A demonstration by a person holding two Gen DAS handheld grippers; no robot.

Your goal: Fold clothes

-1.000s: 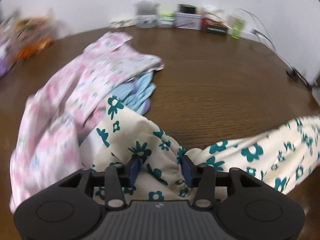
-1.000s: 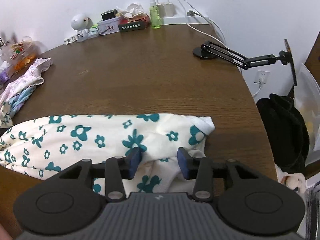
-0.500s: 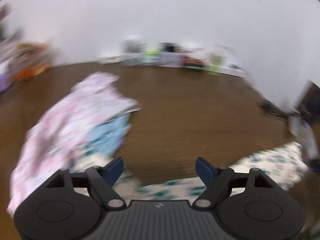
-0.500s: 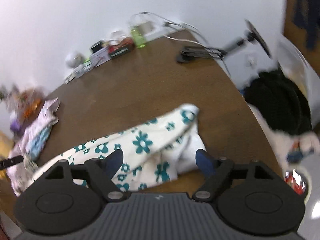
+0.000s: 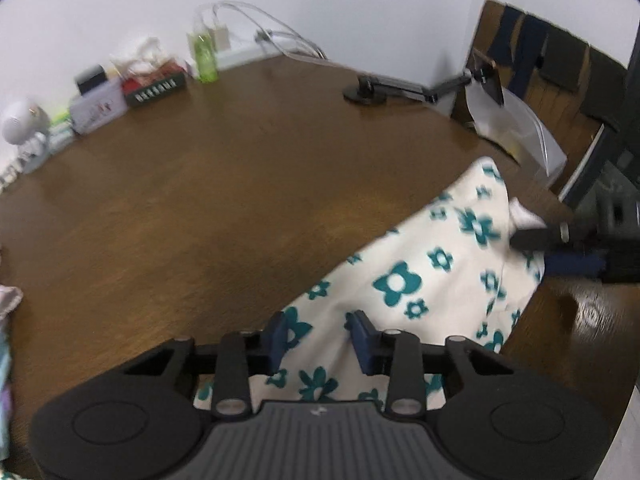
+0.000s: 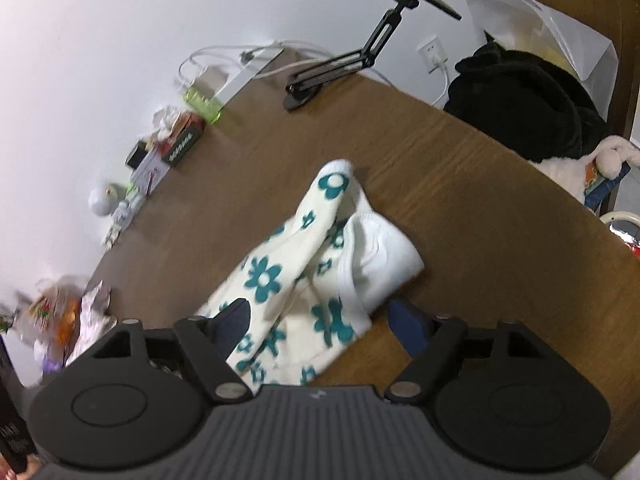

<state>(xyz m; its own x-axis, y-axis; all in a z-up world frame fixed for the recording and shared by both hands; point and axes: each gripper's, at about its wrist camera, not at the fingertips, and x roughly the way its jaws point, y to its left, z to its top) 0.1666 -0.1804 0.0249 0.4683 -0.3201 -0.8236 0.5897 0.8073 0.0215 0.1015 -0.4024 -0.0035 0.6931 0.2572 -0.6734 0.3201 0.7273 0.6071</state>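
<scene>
A cream garment with teal flowers [image 5: 400, 280] lies across the brown table [image 5: 220, 200], near its right edge. My left gripper [image 5: 318, 338] sits low over the garment's near part. Its jaws are closing, and the cloth fills the narrow gap between the blue pads. In the right wrist view the garment's folded end [image 6: 304, 264] shows its white lining. My right gripper [image 6: 320, 324] straddles that end with its jaws wide and closing slightly; the right pad [image 6: 408, 328] stands off the cloth. The right gripper [image 5: 548, 250] also shows in the left wrist view, at the garment's far end.
Along the wall stand a green bottle [image 5: 206, 58], small boxes [image 5: 156, 86], a white lamp [image 5: 18, 120] and a power strip with cables [image 6: 240, 76]. A black phone arm [image 5: 400, 88] stands at the back right. A black garment [image 6: 520, 108] lies past the table edge. A pink cloth pile [image 6: 92, 312] lies at the left.
My left gripper let go of the garment's left end, swung right along it and narrowed over the cloth near the right end. My right gripper opened wide and rolled.
</scene>
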